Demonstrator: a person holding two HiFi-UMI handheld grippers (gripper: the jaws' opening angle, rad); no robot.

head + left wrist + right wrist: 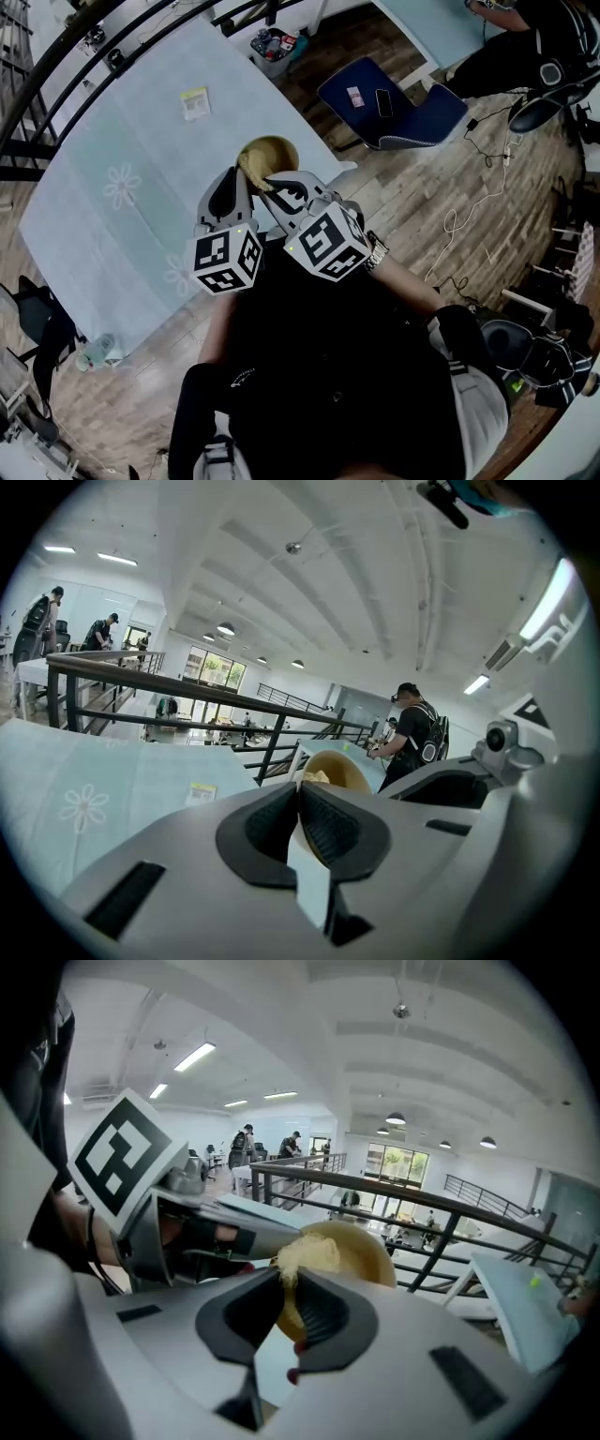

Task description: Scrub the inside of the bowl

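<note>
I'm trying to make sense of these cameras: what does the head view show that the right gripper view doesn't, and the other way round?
Only the head view: the whole pale blue table, a yellow card on it, and a blue chair on the wooden floor. Only the right gripper view: a pale fluffy scrubbing pad clamped by the right gripper, and ceiling lights overhead. Both: the yellowish bowl and the left gripper holding its rim.
</note>
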